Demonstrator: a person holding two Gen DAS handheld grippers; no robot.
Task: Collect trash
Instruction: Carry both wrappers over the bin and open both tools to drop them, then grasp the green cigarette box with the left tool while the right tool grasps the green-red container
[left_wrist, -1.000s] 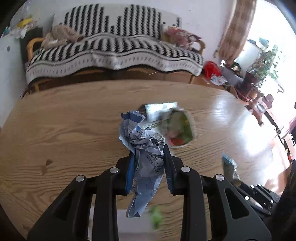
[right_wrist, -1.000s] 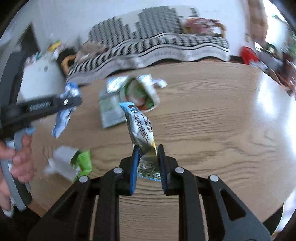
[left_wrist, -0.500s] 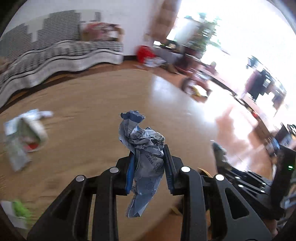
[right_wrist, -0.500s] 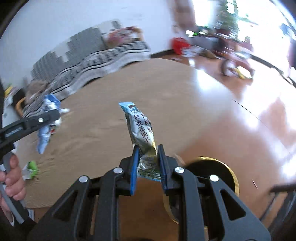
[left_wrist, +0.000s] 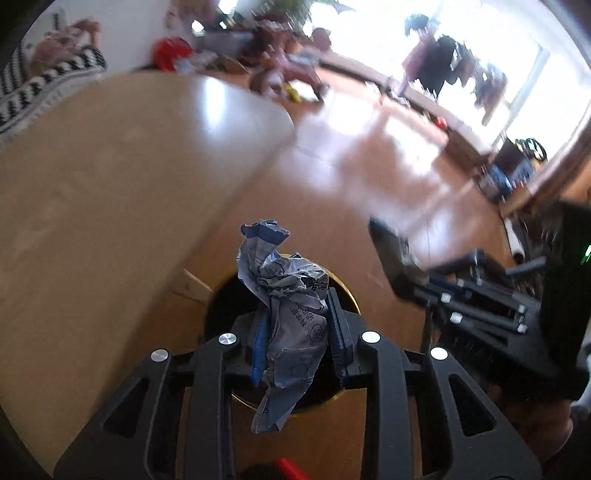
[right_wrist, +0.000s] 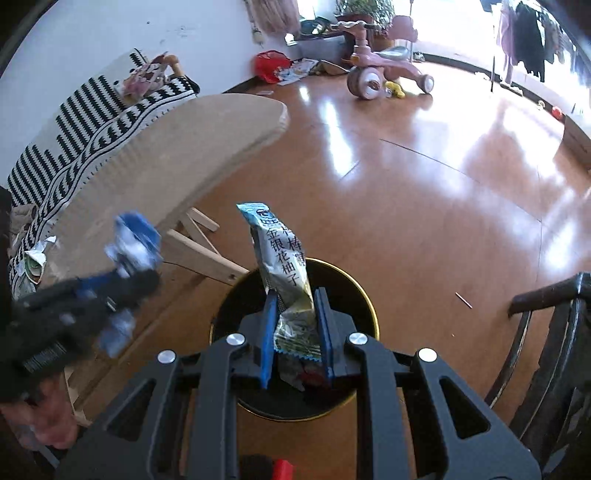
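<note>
My left gripper (left_wrist: 297, 328) is shut on a crumpled blue-grey wrapper (left_wrist: 286, 302) and holds it over a round black trash bin with a gold rim (left_wrist: 221, 295). My right gripper (right_wrist: 295, 332) is shut on a green and blue snack packet (right_wrist: 282, 266), held upright over the same bin (right_wrist: 354, 291), which stands on the floor beside the table. The left gripper with its wrapper (right_wrist: 129, 243) shows blurred at the left of the right wrist view. The right gripper (left_wrist: 399, 266) shows blurred at the right of the left wrist view.
The wooden table (right_wrist: 155, 166) stands to the left, with more wrappers (right_wrist: 35, 258) on its far end. A striped sofa (right_wrist: 92, 107) is behind it. A pink tricycle (right_wrist: 384, 70) is on the shiny floor. A dark chair (right_wrist: 546, 332) stands at the right.
Both grippers have swung right, off the table, and now hang over the bin on the floor. Each keeps its wrapper.
</note>
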